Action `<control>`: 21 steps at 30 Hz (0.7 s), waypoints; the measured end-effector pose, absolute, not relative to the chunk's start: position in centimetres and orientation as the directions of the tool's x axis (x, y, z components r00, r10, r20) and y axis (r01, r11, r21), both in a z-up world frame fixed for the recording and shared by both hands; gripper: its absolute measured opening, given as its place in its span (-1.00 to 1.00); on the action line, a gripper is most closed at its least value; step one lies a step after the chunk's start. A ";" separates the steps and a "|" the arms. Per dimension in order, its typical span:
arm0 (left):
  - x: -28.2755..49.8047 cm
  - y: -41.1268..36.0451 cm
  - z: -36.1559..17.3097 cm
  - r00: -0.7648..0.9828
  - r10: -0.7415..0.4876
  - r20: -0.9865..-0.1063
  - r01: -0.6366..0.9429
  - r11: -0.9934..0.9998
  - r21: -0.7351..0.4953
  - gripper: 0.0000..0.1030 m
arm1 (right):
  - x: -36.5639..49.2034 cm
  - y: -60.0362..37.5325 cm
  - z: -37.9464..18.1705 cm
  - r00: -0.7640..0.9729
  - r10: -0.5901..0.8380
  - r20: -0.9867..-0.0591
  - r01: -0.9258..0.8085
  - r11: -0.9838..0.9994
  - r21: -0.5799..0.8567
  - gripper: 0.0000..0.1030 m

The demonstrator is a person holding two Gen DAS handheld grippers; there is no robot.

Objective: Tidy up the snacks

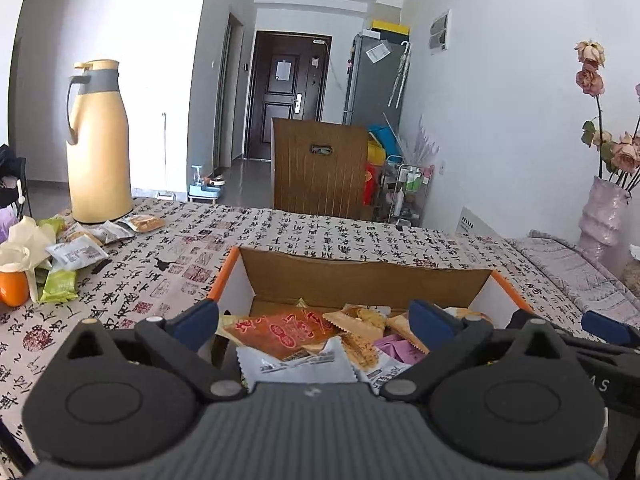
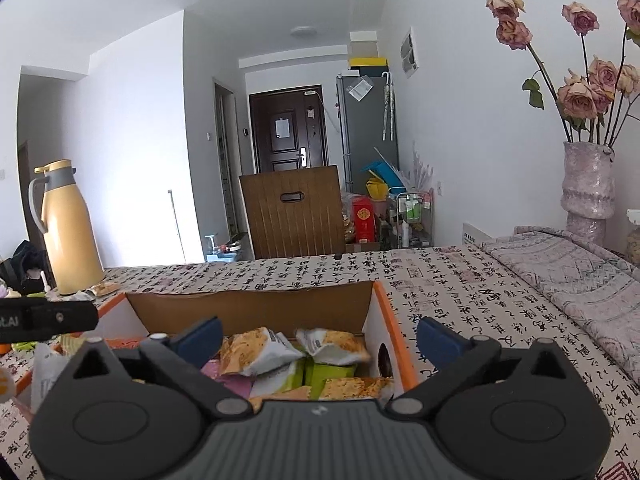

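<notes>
Both grippers, left gripper (image 1: pixel 316 320) and right gripper (image 2: pixel 318 338), hang with jaws released over the box (image 1: pixel 360 276); loose snack packets (image 1: pixel 76 256) lie far left on the counter (image 1: pixel 320 236), nearer the left one.

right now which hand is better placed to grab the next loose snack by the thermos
Left. The loose snack packets lie near the thermos, left of the box, on the left gripper's side. The right gripper is farther. Both fingers are open and empty.
</notes>
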State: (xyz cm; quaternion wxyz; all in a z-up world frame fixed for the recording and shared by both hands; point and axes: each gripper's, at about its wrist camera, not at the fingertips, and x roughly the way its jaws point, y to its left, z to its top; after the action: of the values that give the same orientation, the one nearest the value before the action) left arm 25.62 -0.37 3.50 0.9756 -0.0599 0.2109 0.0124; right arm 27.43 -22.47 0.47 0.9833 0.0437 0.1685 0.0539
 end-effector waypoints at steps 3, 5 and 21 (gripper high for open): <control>24.9 -0.5 4.2 0.920 -0.001 -0.391 -0.046 0.993 -0.111 1.00 | 27.1 -22.4 0.9 0.938 0.114 -0.326 -0.086 0.991 0.098 1.00; 24.3 -0.5 4.7 0.927 0.001 -0.376 -0.044 0.993 -0.105 1.00 | 26.6 -22.5 1.4 0.940 0.108 -0.323 -0.082 0.992 0.094 1.00; 15.9 -0.4 5.4 0.935 -0.015 -0.355 -0.009 0.998 -0.065 1.00 | 17.4 -22.5 3.1 0.941 0.114 -0.318 -0.098 0.993 0.066 1.00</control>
State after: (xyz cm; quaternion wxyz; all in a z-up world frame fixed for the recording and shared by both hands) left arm 15.90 -0.44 5.38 0.9830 -0.0330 0.1804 -0.0017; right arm 17.36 -22.49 3.14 0.9849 0.0246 0.1626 0.0539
